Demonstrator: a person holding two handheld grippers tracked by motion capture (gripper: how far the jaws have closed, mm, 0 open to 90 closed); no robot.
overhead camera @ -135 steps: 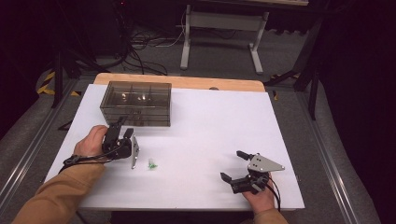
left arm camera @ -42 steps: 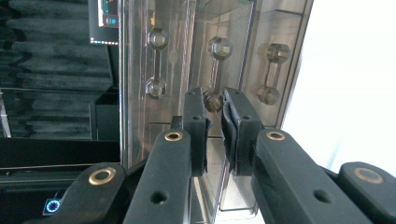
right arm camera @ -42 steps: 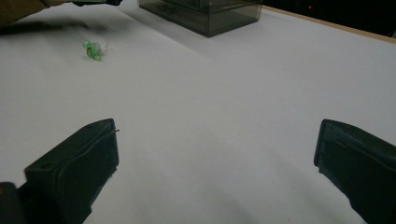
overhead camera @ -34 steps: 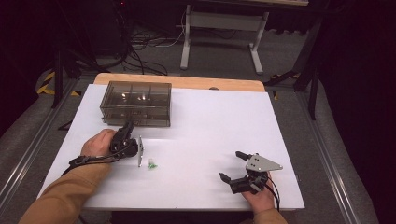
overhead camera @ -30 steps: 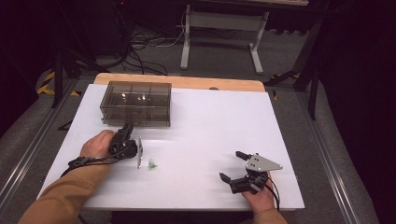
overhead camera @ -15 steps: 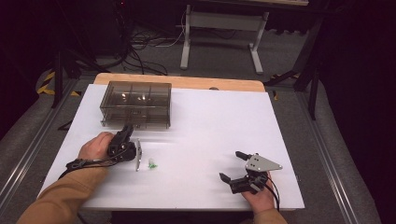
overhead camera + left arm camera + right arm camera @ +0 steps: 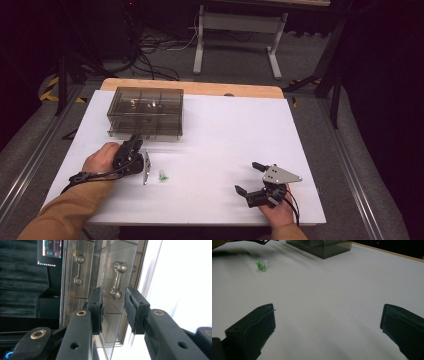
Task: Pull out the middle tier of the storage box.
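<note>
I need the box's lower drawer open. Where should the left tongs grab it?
By its handle, on the thin bar between the two knobs, coming straight at the drawer front. The bar stands off the front, so a pad of the left tongs fits each side.

Green item too small

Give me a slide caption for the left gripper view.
Left gripper, jaws apart, lined up on a clear drawer handle of the smoky plastic box.

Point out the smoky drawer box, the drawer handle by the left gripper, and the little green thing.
smoky drawer box [image 7: 145, 102], high view, its top panel
drawer handle [image 7: 117, 280], left gripper view, its bar
little green thing [image 7: 163, 176], high view, its middle
</note>
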